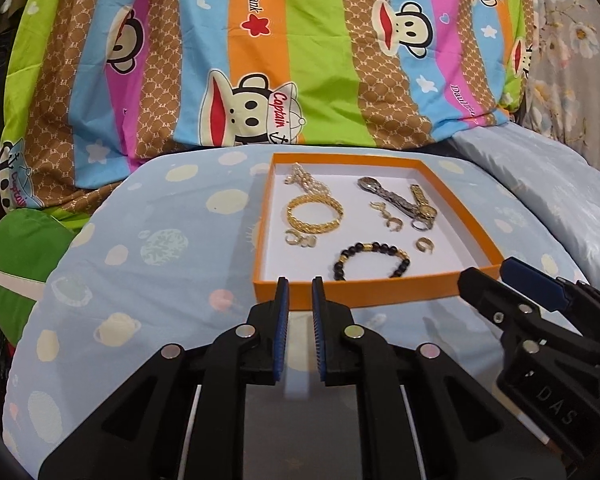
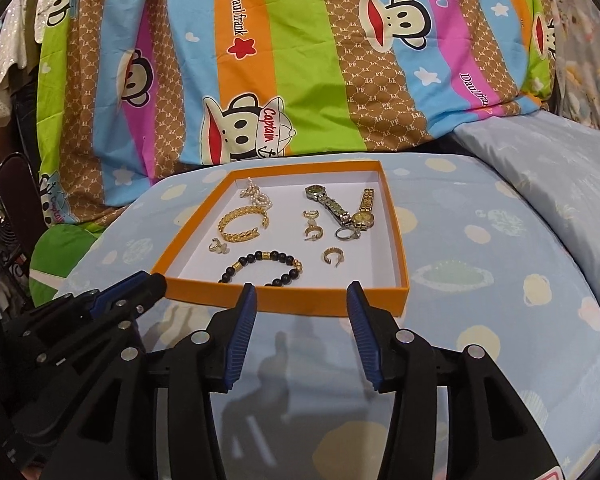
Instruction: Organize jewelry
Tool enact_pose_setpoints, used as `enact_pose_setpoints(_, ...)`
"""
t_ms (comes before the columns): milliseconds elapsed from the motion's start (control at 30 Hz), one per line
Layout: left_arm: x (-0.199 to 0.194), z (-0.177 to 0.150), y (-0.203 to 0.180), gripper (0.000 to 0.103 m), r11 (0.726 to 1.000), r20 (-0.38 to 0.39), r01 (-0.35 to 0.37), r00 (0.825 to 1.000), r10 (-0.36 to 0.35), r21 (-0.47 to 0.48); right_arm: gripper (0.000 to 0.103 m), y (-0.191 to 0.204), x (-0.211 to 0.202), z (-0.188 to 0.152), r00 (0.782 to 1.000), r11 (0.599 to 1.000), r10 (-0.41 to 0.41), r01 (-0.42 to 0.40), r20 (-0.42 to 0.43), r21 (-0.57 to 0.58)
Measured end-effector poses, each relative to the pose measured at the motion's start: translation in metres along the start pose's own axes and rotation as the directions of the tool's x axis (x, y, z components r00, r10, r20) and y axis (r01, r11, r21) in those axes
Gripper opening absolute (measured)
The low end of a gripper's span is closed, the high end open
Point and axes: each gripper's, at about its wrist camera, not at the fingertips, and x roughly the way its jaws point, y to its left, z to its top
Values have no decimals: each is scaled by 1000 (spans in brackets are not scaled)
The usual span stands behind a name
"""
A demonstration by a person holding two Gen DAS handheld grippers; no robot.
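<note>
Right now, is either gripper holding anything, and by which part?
Nothing is held. The left gripper has a narrow empty gap; the right gripper stands wider, also empty. All jewelry, including the beaded bracelet, lies in the orange tray.

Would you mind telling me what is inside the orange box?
Inside the orange box: gold bangle, black bead bracelet, pearl piece, two watches, several small rings and earrings. The near wall hides part of the bracelet.
</note>
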Motion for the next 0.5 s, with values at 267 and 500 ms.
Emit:
enact_pose_setpoints(267,-3,-2,-6,36,1000,17,-18,1000,18,8,53,1,-2,-6,999,999,-47,47,11,-8)
enact_pose_setpoints(500,-1,-2,-2,56,998,15,-58,998,58,-16,65,-5,-5,-7,993,993,-118,117,22,26)
